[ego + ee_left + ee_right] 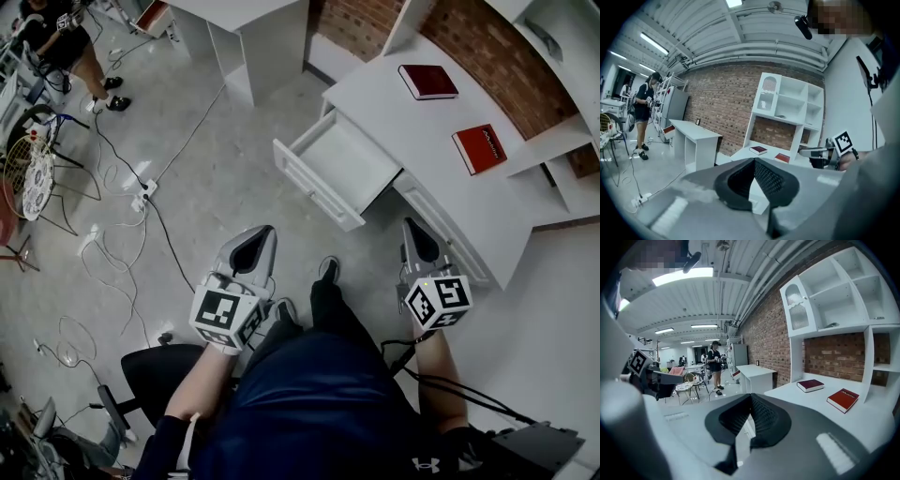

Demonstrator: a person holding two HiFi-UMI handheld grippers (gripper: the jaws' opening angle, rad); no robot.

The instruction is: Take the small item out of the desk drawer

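Observation:
The white desk (pixel 441 150) has one drawer (pixel 314 183) pulled open toward me, and I see no small item on the part of its white inside that shows. My left gripper (pixel 255 240) (pixel 753 160) is shut with nothing in it and hangs over the floor, short of the drawer's front. At the desk's near edge, right of the drawer, my right gripper (pixel 418 234) (pixel 750 395) is also shut and empty. Both point toward the desk, and each shows at the edge of the other's view.
A dark red book (pixel 428 82) and a red book (pixel 479 148) lie on the desk top. Cables and a power strip (pixel 145 190) run across the floor at left. A second white desk (pixel 253 47) stands behind, a person (pixel 66 47) far left, a black chair (pixel 155 375) under me.

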